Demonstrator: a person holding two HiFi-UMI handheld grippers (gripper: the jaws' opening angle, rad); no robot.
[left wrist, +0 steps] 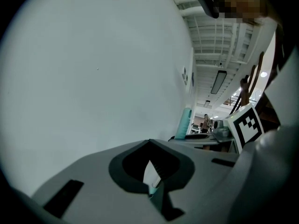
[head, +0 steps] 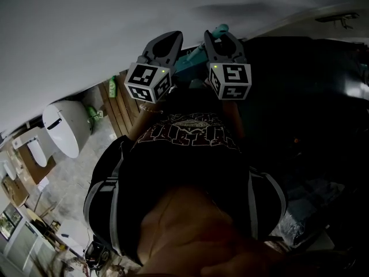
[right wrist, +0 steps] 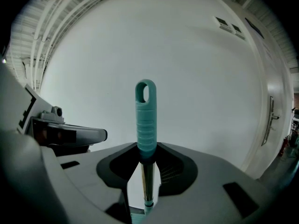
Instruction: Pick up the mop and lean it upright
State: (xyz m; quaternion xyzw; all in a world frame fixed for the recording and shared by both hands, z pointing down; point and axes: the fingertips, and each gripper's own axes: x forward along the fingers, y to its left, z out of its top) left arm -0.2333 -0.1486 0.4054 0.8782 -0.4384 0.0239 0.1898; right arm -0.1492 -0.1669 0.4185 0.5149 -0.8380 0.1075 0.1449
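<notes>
The mop's teal ribbed handle (right wrist: 145, 120), with a hanging hole at its end, rises in front of a white wall, and its metal pole runs down between the fingers of my right gripper (right wrist: 146, 164). The fingers close in on the pole just below the teal grip. In the head view the right gripper (head: 222, 36) points away from me with the teal handle end (head: 219, 29) at its tip. My left gripper (head: 173, 36) hangs beside it, a hand's width to the left. The left gripper (left wrist: 149, 164) holds nothing and its fingers meet at the tips. The teal handle (left wrist: 185, 122) shows to its right. The mop head is hidden.
A person's black shirt (head: 184, 154) fills the middle of the head view. A white toilet (head: 62, 127) stands at the left, beside a wooden slatted panel (head: 121, 105) and a green bottle (head: 113, 86). A door with a lever handle (right wrist: 271, 118) is at the right of the wall.
</notes>
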